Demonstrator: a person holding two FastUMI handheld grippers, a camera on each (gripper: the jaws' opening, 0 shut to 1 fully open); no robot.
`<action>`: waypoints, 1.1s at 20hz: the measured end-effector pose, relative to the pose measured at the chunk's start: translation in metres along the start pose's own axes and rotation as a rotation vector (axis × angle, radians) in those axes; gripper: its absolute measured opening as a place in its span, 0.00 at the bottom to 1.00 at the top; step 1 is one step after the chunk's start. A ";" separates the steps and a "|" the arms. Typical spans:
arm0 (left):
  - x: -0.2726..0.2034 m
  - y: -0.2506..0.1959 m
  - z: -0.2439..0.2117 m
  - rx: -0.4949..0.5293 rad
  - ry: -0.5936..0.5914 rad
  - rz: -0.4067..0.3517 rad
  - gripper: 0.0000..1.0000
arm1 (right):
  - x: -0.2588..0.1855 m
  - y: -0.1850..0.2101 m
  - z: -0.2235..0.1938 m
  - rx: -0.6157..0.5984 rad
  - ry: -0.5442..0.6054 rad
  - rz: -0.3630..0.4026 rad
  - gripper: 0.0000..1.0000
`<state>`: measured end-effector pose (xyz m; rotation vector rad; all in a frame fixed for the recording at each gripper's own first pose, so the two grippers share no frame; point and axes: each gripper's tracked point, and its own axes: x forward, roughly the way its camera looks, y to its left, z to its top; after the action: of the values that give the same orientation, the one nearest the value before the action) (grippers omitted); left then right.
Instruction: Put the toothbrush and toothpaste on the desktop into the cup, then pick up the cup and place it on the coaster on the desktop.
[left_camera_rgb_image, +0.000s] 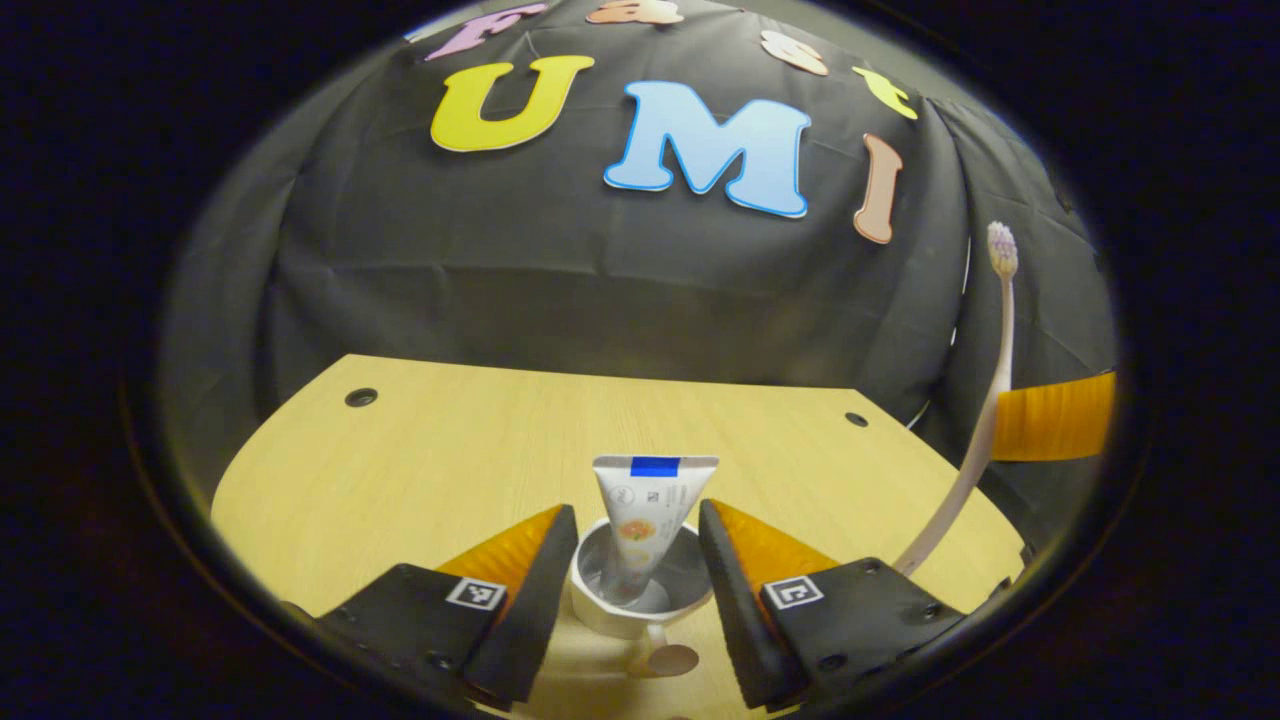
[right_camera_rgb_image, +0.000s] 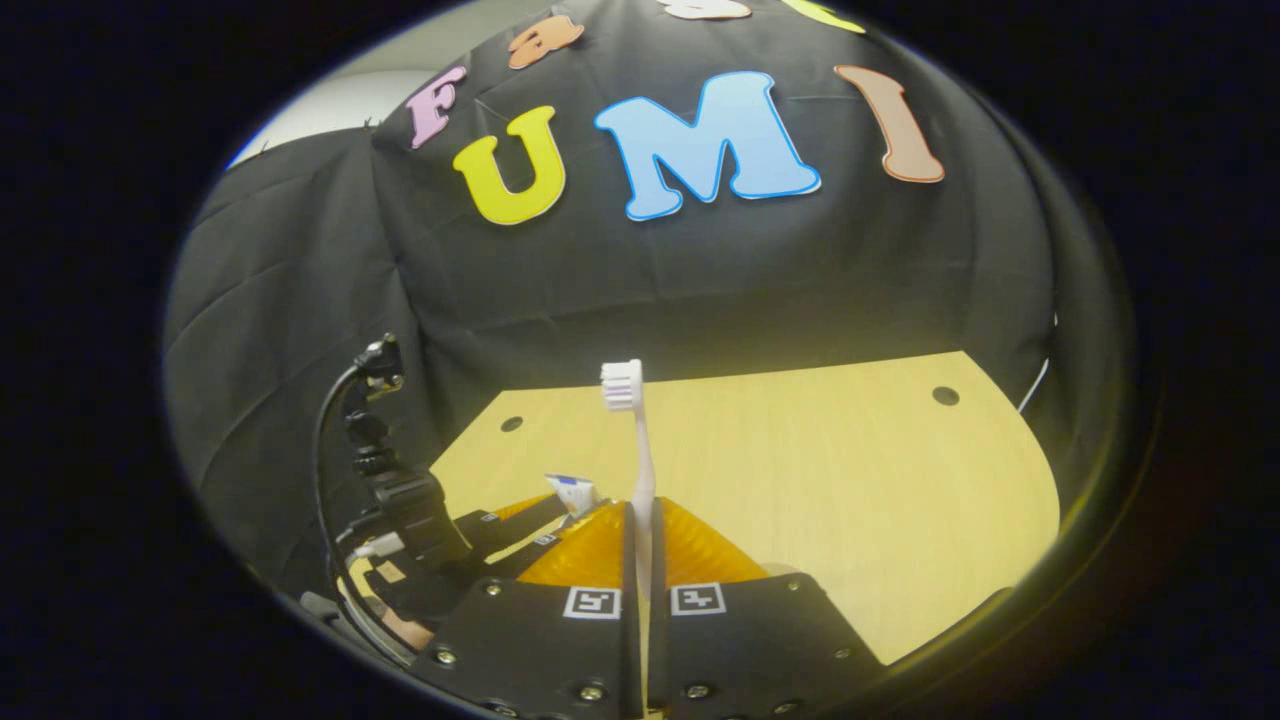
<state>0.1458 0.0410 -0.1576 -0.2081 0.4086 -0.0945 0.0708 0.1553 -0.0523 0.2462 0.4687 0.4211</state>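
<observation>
In the left gripper view, the left gripper (left_camera_rgb_image: 638, 560) stands wide open, its jaws either side of the white cup (left_camera_rgb_image: 640, 598) without touching it; the toothpaste (left_camera_rgb_image: 645, 520) stands upright inside the cup, between the jaws; the toothbrush (left_camera_rgb_image: 985, 400) rises off to the right. In the right gripper view, the right gripper (right_camera_rgb_image: 640, 545) is closed on the toothbrush (right_camera_rgb_image: 640, 470), bristles up, above the desktop (right_camera_rgb_image: 850, 500); left of its jaws sits the left gripper (right_camera_rgb_image: 520, 520) by the toothpaste (right_camera_rgb_image: 570, 492).
</observation>
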 end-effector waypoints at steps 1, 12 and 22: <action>-0.003 0.001 0.002 -0.004 -0.003 -0.001 0.84 | 0.002 0.001 0.002 -0.002 -0.005 0.003 0.04; -0.057 0.001 -0.003 -0.019 0.029 -0.024 0.89 | 0.043 0.033 0.019 -0.024 -0.089 0.085 0.04; -0.063 0.001 -0.050 -0.063 0.157 -0.066 0.89 | 0.096 0.043 -0.012 -0.114 -0.039 0.103 0.04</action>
<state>0.0683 0.0412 -0.1786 -0.2770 0.5613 -0.1633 0.1285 0.2381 -0.0857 0.1685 0.3936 0.5414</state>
